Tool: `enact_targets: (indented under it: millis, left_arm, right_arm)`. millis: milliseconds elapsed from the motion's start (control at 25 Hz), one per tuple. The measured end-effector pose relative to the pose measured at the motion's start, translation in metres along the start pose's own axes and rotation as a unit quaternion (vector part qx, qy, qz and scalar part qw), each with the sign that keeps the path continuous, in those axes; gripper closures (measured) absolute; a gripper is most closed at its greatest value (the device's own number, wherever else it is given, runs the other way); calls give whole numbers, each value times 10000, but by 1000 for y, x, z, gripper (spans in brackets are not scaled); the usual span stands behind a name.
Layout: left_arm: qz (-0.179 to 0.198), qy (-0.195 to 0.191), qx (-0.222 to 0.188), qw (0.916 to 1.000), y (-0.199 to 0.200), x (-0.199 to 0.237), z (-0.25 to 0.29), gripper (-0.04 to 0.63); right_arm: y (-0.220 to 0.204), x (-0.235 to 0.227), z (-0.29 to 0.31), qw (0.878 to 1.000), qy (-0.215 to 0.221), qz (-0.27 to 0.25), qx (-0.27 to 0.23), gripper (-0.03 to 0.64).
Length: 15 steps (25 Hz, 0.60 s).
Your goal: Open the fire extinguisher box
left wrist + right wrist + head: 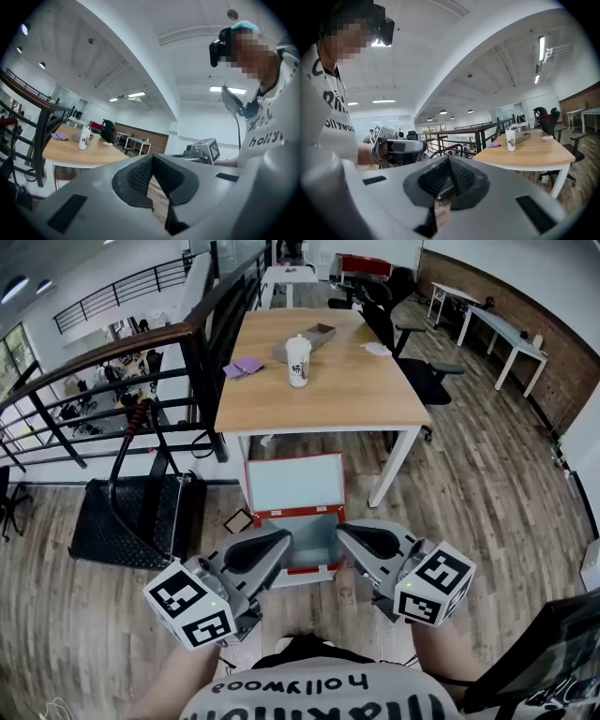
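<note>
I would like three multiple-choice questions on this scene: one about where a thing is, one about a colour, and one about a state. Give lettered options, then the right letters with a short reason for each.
1. Where is the fire extinguisher box?
A) on the floor, in front of the wooden table
B) on top of that table
C) on a chair seat

2. What colour is the box's frame?
A) green
B) red
C) yellow

3. How do the jaws of the left gripper and the right gripper stand?
A) both wide apart
B) each closed on the box's lid
C) both closed, with nothing held

Key:
1. A: the head view shows the box on the floor planks at the table's near edge.
2. B: a red rim runs around its raised lid.
3. C: in each gripper view the pads meet and nothing is between them.
</note>
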<state>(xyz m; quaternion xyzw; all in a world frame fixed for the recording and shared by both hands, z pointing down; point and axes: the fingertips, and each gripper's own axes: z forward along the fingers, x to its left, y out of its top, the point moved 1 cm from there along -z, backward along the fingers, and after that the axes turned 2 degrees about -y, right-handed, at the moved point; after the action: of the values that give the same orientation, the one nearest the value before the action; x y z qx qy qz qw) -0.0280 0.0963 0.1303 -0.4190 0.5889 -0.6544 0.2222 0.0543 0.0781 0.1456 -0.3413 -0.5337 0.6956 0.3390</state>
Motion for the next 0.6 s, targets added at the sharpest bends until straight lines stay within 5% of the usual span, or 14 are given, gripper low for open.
enact_targets:
  millis: [600]
  left_arm:
    - [-55, 33, 96, 9999, -6, 4, -2, 591]
  right_arm:
    - [-10, -5, 4, 9999, -27, 2, 122, 606]
